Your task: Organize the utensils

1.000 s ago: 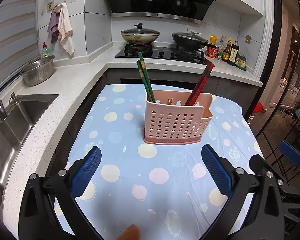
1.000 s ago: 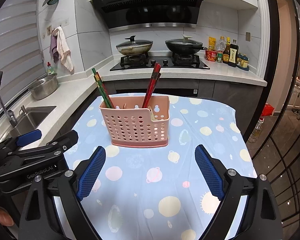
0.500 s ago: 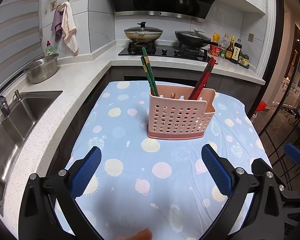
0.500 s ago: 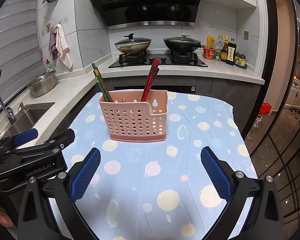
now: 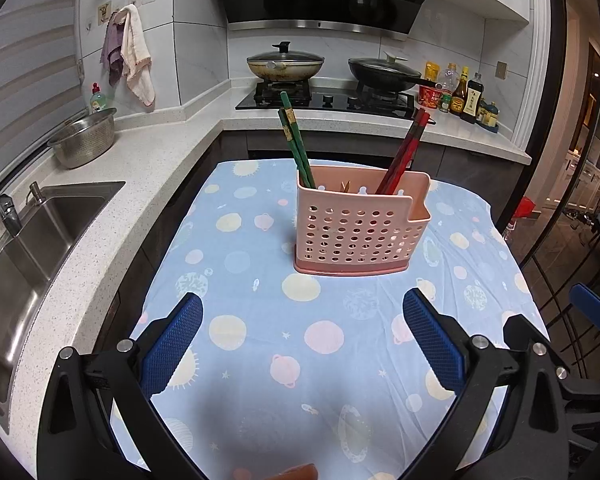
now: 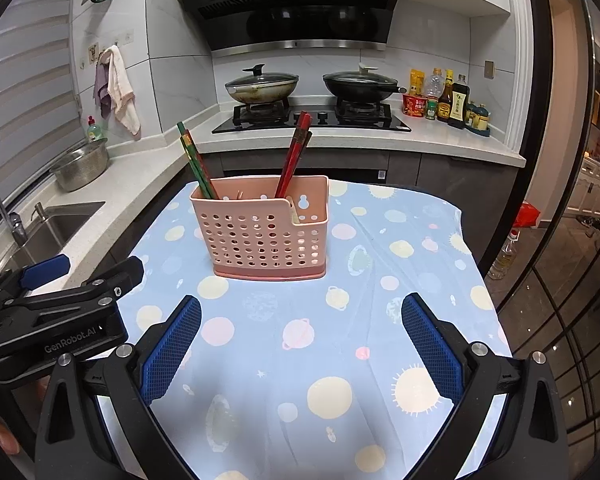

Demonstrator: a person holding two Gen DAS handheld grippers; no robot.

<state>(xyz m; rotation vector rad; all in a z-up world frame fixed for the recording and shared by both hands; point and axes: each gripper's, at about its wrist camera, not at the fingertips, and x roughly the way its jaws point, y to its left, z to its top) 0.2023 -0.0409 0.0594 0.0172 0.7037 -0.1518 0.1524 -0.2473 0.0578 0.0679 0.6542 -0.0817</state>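
At twelve o'clock from both hands, the pink holder (image 6: 262, 232) stood on the surface (image 6: 380, 320) with green chopsticks (image 6: 196, 164) and red chopsticks (image 6: 294, 152) inside, while the right claw (image 6: 300, 348) had finished spreading, the left claw (image 5: 302, 344) gaped empty, so sorting looked done.
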